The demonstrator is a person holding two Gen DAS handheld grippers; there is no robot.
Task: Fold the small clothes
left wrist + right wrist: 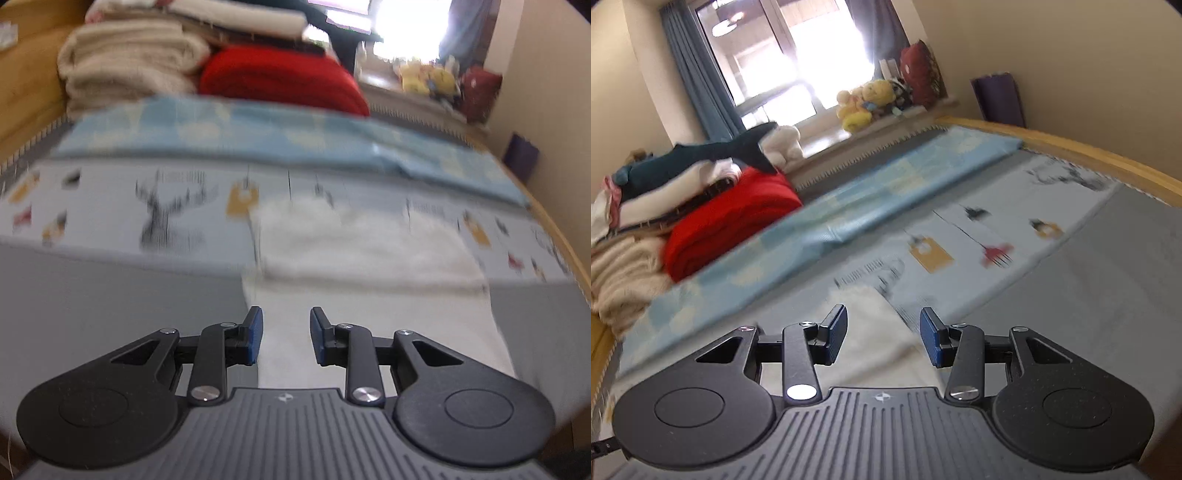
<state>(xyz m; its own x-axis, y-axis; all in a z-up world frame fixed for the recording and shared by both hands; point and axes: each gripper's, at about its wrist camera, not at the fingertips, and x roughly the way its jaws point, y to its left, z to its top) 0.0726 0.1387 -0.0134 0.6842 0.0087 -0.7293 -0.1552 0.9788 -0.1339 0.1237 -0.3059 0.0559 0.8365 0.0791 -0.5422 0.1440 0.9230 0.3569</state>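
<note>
Both grippers — left (286, 334), right (882, 338) — stand apart, holding nothing. White cloth (369, 243) lies near, half-folded — a one-layer pinch could undo it.

Two wrist cameras, each looking forward and down along my gripper fingers over a bed.

My left view faces the bedding squarely; my right view is tilted. Both share the red blanket (280, 79) (727, 229), the white cloth (369, 243) (871, 332) close below, and the window.
</note>
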